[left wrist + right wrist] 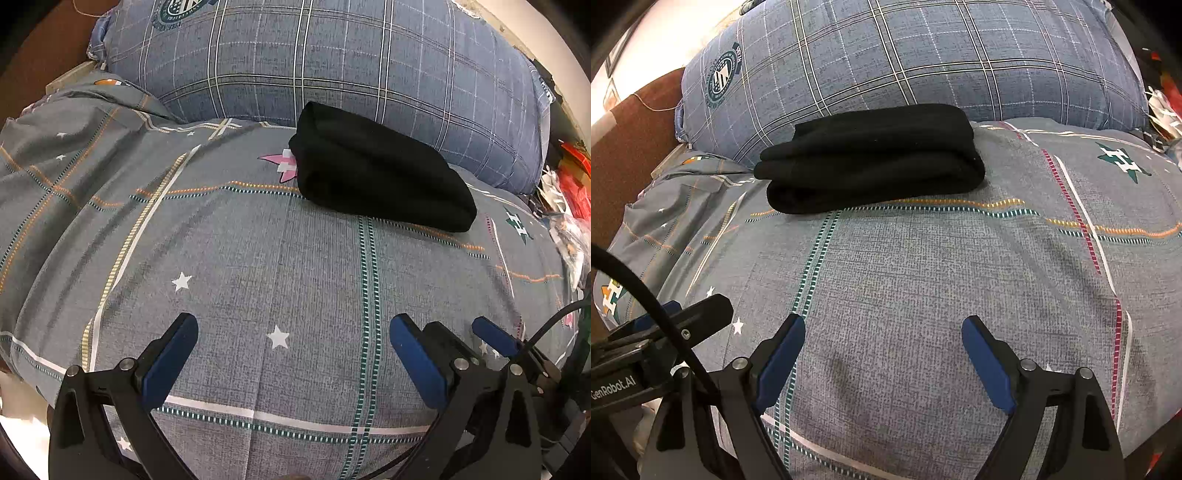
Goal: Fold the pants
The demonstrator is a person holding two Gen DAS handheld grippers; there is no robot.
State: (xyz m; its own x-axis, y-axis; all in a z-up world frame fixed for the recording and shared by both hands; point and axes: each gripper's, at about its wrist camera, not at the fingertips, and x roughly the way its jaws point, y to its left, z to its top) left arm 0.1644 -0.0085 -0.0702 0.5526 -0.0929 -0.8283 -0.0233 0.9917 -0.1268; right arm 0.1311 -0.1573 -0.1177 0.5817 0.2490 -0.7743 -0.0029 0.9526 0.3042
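Observation:
The black pants [380,173] lie folded into a thick compact bundle on the grey bedsheet, against the blue plaid pillow; they also show in the right wrist view [871,158]. My left gripper [293,326] is open and empty, low over the sheet, well short of the pants. My right gripper [882,326] is open and empty too, hovering over the sheet nearer than the pants. The right gripper's fingers [495,338] show at the right of the left wrist view. The left gripper's finger [709,310] shows at the left of the right wrist view.
A grey patterned bedsheet [258,258] covers the bed. A large blue plaid pillow [332,59] lies behind the pants. A brown headboard [631,147] stands at the left. Cluttered red and white items [569,177] lie past the bed's right edge. A black cable [646,295] crosses by the left gripper.

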